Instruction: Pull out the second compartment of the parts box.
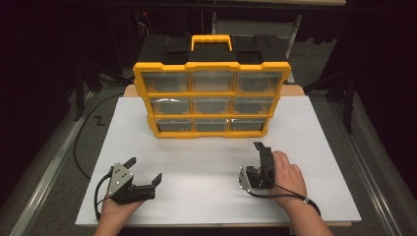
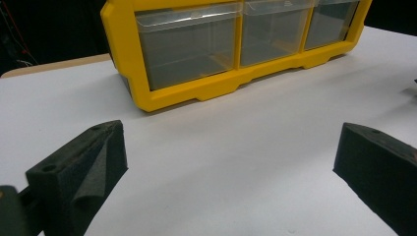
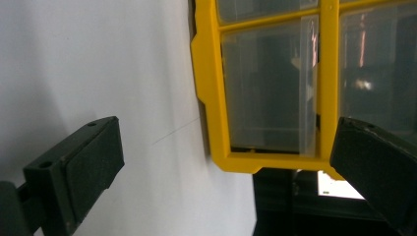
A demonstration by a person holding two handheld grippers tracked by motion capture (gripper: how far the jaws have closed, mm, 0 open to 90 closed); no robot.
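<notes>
Yellow drawer cabinet [image 1: 211, 98] stands upright at the far edge of the white table [image 1: 216, 196], centred between its left and right edges, drawer fronts facing the near edge. Black handle section on top. Clear drawers [image 2: 189, 44] in three rows of three; contents cannot be made out.

Left gripper [image 1: 144, 172] near the near-left corner, resting low over the table, jaws spread wide, holding nothing.

Right gripper [image 1: 260, 157] near the near edge, right of centre, turned on its side, jaws wide apart, holding nothing. Both well apart from the cabinet.
</notes>
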